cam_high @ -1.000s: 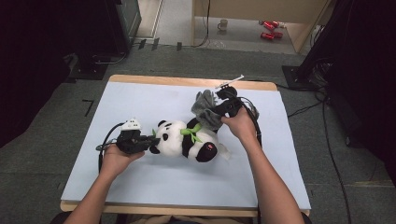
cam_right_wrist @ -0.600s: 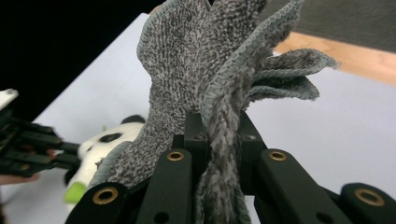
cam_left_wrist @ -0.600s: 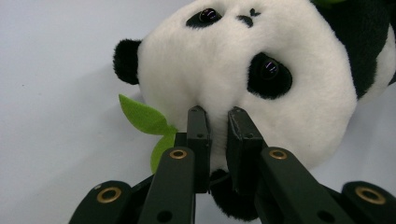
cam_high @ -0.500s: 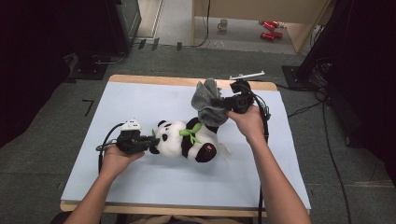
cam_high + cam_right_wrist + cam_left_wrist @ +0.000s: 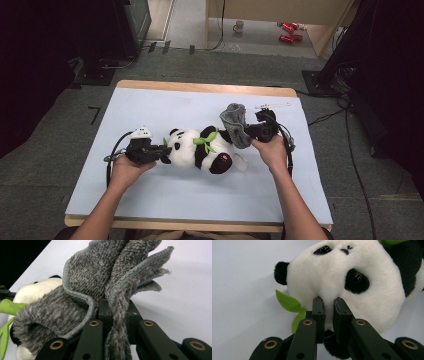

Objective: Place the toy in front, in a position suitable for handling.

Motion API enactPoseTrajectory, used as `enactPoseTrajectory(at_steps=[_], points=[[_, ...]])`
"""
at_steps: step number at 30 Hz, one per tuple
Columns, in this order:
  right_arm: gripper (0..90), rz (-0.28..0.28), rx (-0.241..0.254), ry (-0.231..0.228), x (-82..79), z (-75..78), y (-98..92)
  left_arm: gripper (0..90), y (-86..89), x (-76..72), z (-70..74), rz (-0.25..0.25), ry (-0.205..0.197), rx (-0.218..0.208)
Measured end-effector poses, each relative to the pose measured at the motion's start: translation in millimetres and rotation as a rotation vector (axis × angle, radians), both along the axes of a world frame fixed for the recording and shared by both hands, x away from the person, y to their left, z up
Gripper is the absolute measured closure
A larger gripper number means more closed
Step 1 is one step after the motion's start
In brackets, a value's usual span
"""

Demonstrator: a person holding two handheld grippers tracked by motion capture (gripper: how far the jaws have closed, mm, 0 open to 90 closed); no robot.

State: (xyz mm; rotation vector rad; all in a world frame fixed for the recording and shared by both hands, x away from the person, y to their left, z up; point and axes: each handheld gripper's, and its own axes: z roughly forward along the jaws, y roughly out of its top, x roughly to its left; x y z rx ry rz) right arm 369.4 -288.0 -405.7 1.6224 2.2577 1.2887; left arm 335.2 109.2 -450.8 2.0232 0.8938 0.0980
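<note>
While the left gripper (image 5: pixel 329 305) pinches the panda plush's (image 5: pixel 197 148) head fur, the right gripper (image 5: pixel 117 307), clamped on the grey towel (image 5: pixel 100 285), just swung it back down onto panda's legs.

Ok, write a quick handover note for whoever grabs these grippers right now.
Left gripper: shut on the panda plush, pinching its head fur.
Right gripper: shut on the grey cloth, which drapes onto the panda's lower end.
The panda lies on its side mid-table.
Done: both grips are set.
Left: apparently wiping or covering the panda; how far that has got, I cannot tell.
</note>
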Motion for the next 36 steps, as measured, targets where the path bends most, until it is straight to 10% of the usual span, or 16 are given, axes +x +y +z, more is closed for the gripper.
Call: enactPoseTrajectory(at_steps=[13,21,29,36], points=[[80.9,-0.079,-0.055,0.039,-8.8,-20.0,-22.9,80.8,2.6,-0.5,-1.4,-0.011,-0.011,-0.001],[80.9,-0.118,0.023,-0.066,-10.6,21.8,-36.7,80.7,2.8,0.6,-1.5,-0.017,-0.01,-0.002],[80.8,-0.051,0.103,-0.139,-11.0,61.8,-12.6,80.7,2.7,1.4,-1.1,-0.02,-0.009,-0.001],[80.8,0.024,0.086,-0.09,-4.5,43.5,20.3,80.7,2.6,1.5,-0.7,-0.017,-0.006,0.004]])
